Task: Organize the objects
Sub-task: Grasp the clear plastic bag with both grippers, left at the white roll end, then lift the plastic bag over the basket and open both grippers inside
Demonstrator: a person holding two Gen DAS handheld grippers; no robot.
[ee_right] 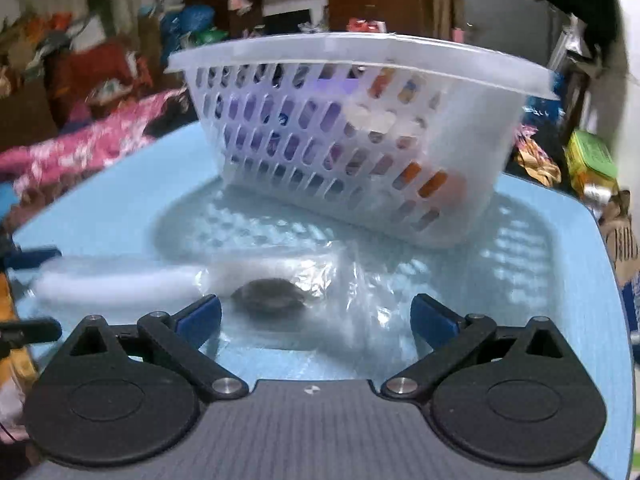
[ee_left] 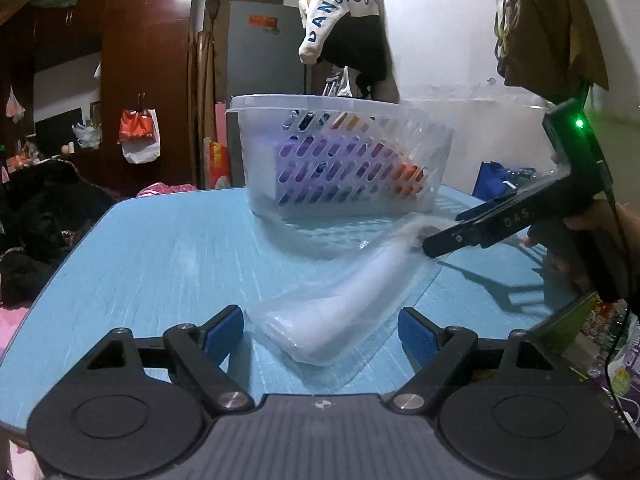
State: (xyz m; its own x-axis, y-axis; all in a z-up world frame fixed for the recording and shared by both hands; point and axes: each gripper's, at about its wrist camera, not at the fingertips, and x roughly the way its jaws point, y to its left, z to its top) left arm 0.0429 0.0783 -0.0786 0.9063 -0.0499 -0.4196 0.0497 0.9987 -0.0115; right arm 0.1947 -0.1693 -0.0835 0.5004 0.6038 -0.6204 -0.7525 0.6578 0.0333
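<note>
A white tube-shaped item in a clear plastic bag (ee_left: 340,308) lies on the blue table (ee_left: 160,260). My left gripper (ee_left: 320,334) is open, its blue pads on either side of the bag's near end. The bag also shows in the right wrist view (ee_right: 120,284), with a dark round part (ee_right: 272,296) at its end. My right gripper (ee_right: 316,316) is open around that end; it shows in the left wrist view (ee_left: 452,228) at the bag's far end. A white perforated basket (ee_left: 340,152) with colourful items inside stands behind, and also shows in the right wrist view (ee_right: 360,140).
The table's edge (ee_left: 60,272) runs along the left, with dark and pink cloth beyond it. Clothes hang above the basket (ee_left: 344,24). Snack packets (ee_right: 588,160) lie past the table's right edge. A wooden wardrobe (ee_left: 148,60) stands at the back left.
</note>
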